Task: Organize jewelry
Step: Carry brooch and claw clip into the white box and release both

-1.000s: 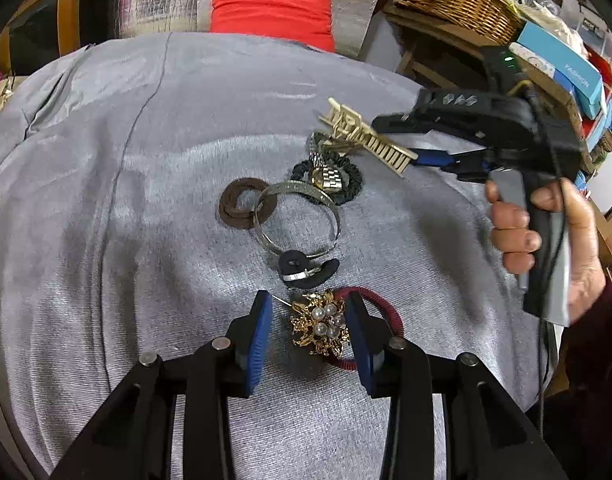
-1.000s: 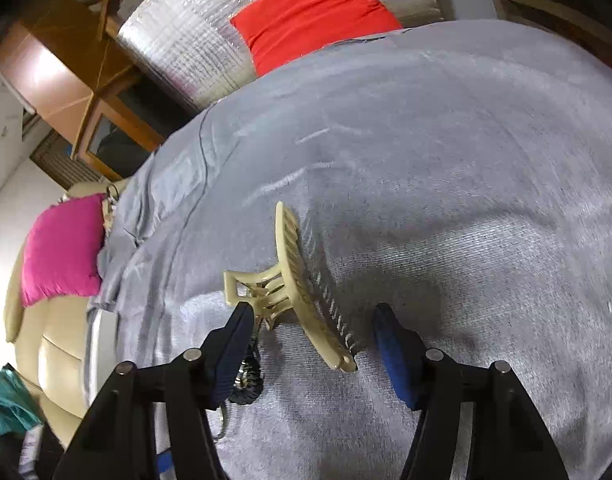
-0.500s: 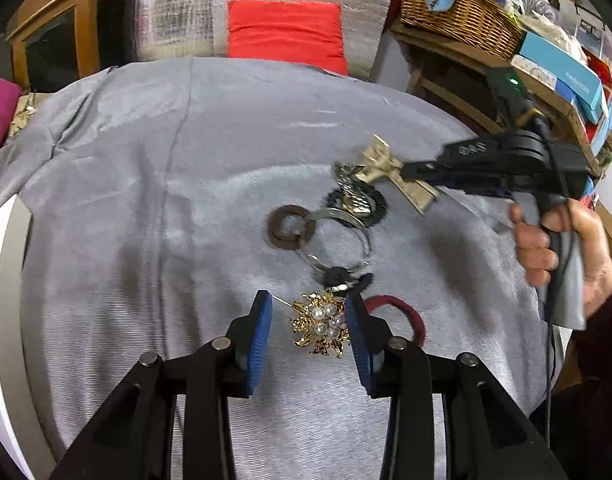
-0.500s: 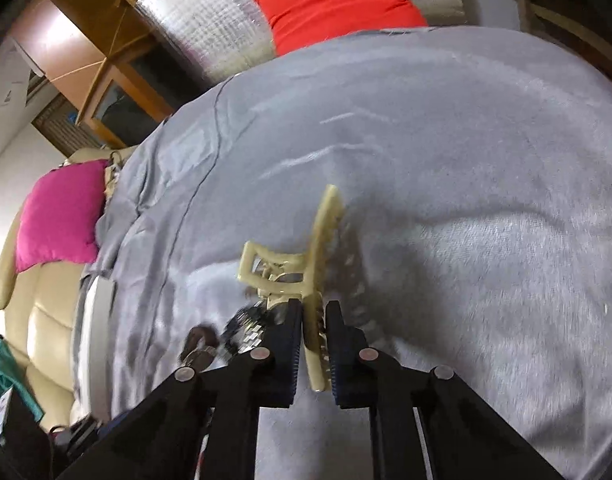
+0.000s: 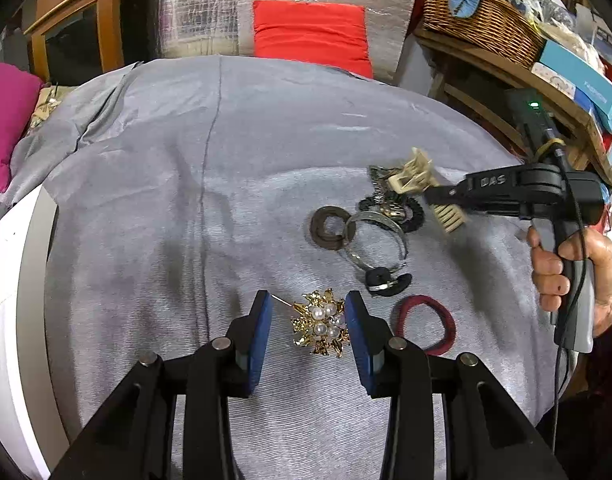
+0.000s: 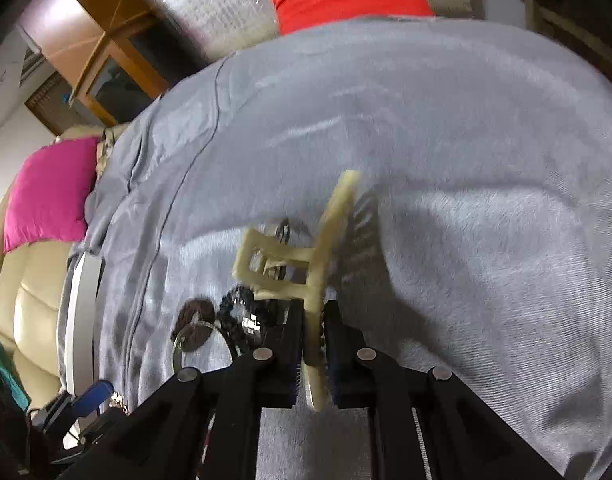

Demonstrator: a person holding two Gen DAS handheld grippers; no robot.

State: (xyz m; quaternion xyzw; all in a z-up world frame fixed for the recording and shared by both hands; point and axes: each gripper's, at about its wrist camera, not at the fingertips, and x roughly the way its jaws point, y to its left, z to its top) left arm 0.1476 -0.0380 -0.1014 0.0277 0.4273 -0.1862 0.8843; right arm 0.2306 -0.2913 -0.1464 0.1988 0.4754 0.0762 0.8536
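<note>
Spread on the cloth (image 5: 186,208): brooch (image 5: 321,328) nearest, between the pads of the left gripper (image 5: 308,334). Right of it, a hair tie (image 5: 425,325). Behind these, a bangle (image 5: 376,240), with a ring-shaped band (image 5: 329,227) touching its left edge and a scrunchie (image 5: 394,208) behind. Held above the scrunchie by the right gripper (image 6: 311,354), a hair claw (image 6: 302,260).

Cluttered living room around a grey-draped table.

Grey cloth (image 5: 178,184) covers the work surface, creased with a seam down the middle. Behind it: silver quilted backing (image 5: 210,4) with a red cushion (image 5: 310,36) against it. Wooden glass-front cabinet (image 5: 78,36) far left, magenta cushion (image 6: 50,192) on a beige sofa (image 6: 26,312). Right: wooden shelf (image 5: 502,68) with wicker basket (image 5: 482,20) and boxes. Indoor light, soft shadows.
</note>
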